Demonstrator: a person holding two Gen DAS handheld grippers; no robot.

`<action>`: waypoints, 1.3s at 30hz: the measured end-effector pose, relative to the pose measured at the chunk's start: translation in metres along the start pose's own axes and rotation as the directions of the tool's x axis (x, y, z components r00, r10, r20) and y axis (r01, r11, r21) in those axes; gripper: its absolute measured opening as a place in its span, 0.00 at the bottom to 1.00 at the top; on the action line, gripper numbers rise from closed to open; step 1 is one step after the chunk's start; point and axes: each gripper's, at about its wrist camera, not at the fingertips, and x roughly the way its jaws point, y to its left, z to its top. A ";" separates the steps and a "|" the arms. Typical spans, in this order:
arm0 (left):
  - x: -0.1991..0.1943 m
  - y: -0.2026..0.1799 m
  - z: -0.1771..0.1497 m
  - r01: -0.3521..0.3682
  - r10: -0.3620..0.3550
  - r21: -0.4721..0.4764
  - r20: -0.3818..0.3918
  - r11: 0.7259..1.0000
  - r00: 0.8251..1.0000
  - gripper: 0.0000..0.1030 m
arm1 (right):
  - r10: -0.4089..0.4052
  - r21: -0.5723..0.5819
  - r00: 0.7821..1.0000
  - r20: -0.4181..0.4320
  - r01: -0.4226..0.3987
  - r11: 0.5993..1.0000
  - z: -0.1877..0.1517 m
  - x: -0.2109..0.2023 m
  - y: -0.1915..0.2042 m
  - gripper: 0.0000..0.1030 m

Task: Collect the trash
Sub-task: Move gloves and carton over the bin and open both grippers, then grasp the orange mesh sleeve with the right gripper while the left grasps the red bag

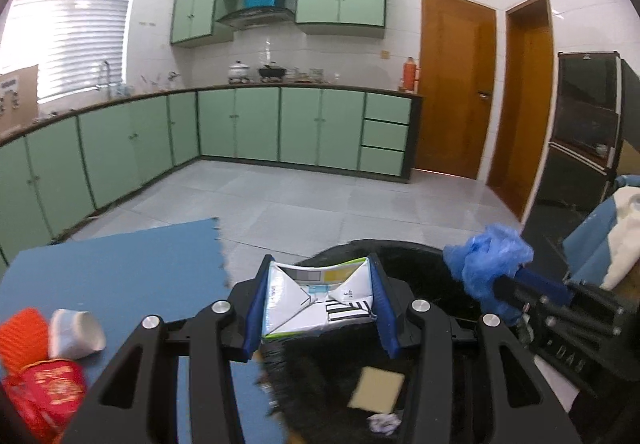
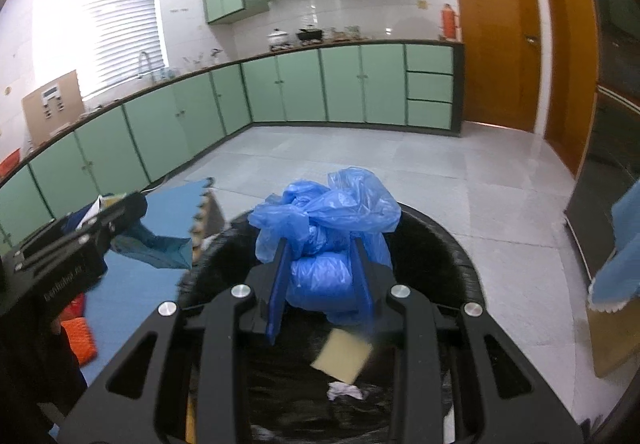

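My left gripper [image 1: 318,300] is shut on a flattened white and green carton [image 1: 316,298], held over the near rim of a black-lined trash bin [image 1: 420,264]. My right gripper [image 2: 320,276] is shut on a crumpled blue plastic bag [image 2: 326,212], held over the same bin [image 2: 460,264]. The right gripper with its blue bag [image 1: 490,266] also shows at the right of the left wrist view. Inside the bin lie a beige square piece [image 2: 342,358] and a crumpled white paper [image 2: 344,390]. The left gripper [image 2: 100,220] appears at the left of the right wrist view.
A blue foam mat [image 1: 120,268] lies left of the bin with a white paper cup [image 1: 76,334], an orange mesh item [image 1: 22,336] and a red packet [image 1: 48,396] on it. Green cabinets line the far walls. A dark appliance [image 1: 584,132] and blue cloth [image 1: 600,240] stand right.
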 end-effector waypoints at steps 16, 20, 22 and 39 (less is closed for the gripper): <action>0.040 -0.017 -0.005 0.069 -0.069 -0.011 -0.080 0.998 0.994 0.78 | -0.134 0.060 0.989 -0.060 0.137 0.989 -0.030 0.026 -0.044 0.87; 0.023 0.010 0.000 0.015 -0.016 -0.018 -0.055 1.000 0.998 0.82 | -0.124 0.074 0.991 -0.044 0.127 0.989 -0.024 0.017 -0.032 0.87; 0.013 0.026 -0.001 -0.015 0.014 -0.021 -0.048 1.000 0.999 0.82 | -0.107 0.076 0.994 -0.034 0.109 0.991 -0.018 0.013 -0.023 0.88; -0.127 0.173 -0.062 -0.371 0.364 -0.083 -0.082 0.925 0.928 0.83 | 0.178 -0.103 0.983 -0.033 -0.181 0.978 -0.018 -0.002 0.148 0.88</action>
